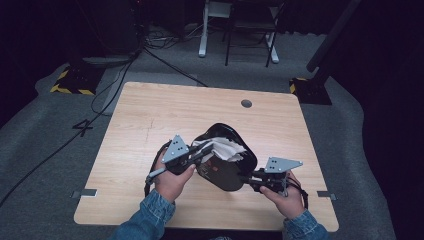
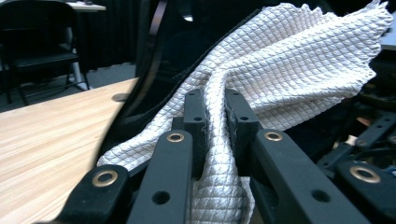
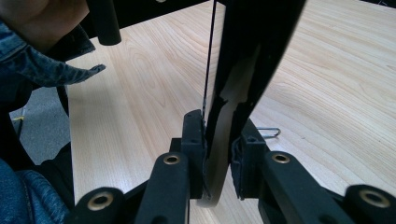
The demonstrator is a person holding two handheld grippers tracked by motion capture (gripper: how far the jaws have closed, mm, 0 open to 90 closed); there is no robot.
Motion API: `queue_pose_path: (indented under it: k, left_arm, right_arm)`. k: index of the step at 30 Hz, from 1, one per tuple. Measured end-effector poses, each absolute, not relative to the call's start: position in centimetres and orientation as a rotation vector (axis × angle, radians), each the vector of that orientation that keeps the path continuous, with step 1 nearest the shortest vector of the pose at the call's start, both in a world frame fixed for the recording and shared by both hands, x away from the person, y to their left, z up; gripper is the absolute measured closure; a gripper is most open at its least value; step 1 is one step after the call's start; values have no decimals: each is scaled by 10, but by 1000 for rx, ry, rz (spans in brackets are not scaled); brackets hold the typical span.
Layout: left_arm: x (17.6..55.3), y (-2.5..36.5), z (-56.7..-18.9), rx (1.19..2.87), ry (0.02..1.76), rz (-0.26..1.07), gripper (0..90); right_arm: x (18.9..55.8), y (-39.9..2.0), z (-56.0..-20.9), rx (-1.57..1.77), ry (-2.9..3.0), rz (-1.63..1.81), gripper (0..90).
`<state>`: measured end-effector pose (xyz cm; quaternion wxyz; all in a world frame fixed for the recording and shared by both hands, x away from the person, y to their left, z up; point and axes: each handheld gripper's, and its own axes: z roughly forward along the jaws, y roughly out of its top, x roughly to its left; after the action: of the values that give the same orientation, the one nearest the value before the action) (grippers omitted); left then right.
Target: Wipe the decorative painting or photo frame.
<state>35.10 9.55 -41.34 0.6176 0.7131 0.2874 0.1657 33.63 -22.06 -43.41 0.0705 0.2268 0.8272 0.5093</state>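
A glossy black pan-like dish (image 1: pixel 227 172) is held tilted above the wooden table (image 1: pixel 165 110). My right gripper (image 1: pixel 248 178) is shut on its near right edge. In the right gripper view the two pads (image 3: pixel 219 135) pinch that thin black edge (image 3: pixel 252 46), which has a tan inner face. A white waffle-textured cloth (image 1: pixel 225 149) lies bunched inside the dish. My left gripper (image 1: pixel 202 156) is shut on the cloth from the left. In the left gripper view a fold of the cloth (image 2: pixel 289 70) is squeezed between the jaws (image 2: pixel 215 116) and spreads out against the dark dish wall.
A round cable hole (image 1: pixel 246 103) sits near the table's far edge. A chair (image 1: pixel 250 30) and a white stand are on the floor beyond, with cables at the left. Small metal brackets (image 1: pixel 84 193) stick out at the table's near sides.
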Motion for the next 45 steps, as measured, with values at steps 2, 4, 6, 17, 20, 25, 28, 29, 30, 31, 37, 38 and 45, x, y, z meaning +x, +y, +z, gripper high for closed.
queue_pose_path:
  k: [2, 4, 6, 17, 20, 25, 28, 29, 30, 31, 37, 38, 45]
  left_arm:
    - [352, 98, -414, 1640, 673, 386, 813]
    - [354, 104, -415, 1634, 689, 394, 813]
    - [356, 109, -416, 1631, 703, 414, 813]
    - [357, 116, -419, 1617, 748, 397, 814]
    - [355, 110, -419, 1627, 734, 381, 814]
    - [348, 93, -420, 1654, 690, 355, 814]
    - [345, 85, -421, 1661, 675, 337, 814]
    - [344, 83, -421, 1666, 669, 335, 814]
    - [344, 82, -421, 1667, 665, 329, 814]
    - [343, 80, -421, 1676, 655, 325, 814]
    - [342, 79, -423, 1671, 646, 328, 813]
    - [343, 80, -424, 1670, 646, 333, 813]
    - [345, 88, -427, 1666, 683, 369, 813]
  right_arm:
    - [336, -221, -434, 682, 2488, 1531, 785]
    - [336, -221, -434, 682, 2489, 1531, 785]
    - [336, -221, -434, 682, 2490, 1531, 785]
    - [337, -221, -434, 682, 2492, 1530, 786]
    - [337, -220, -434, 681, 2492, 1531, 785]
    - [336, -220, -433, 683, 2493, 1525, 785]
    - [336, -220, -434, 686, 2492, 1524, 784]
    - [336, -220, -434, 687, 2492, 1524, 784]
    - [336, -220, -434, 687, 2493, 1523, 784]
    - [336, -220, -434, 687, 2493, 1523, 784]
    - [337, -220, -434, 689, 2492, 1526, 784]
    - [336, -220, -434, 691, 2490, 1528, 784]
    - [335, -218, -434, 707, 2479, 1528, 784]
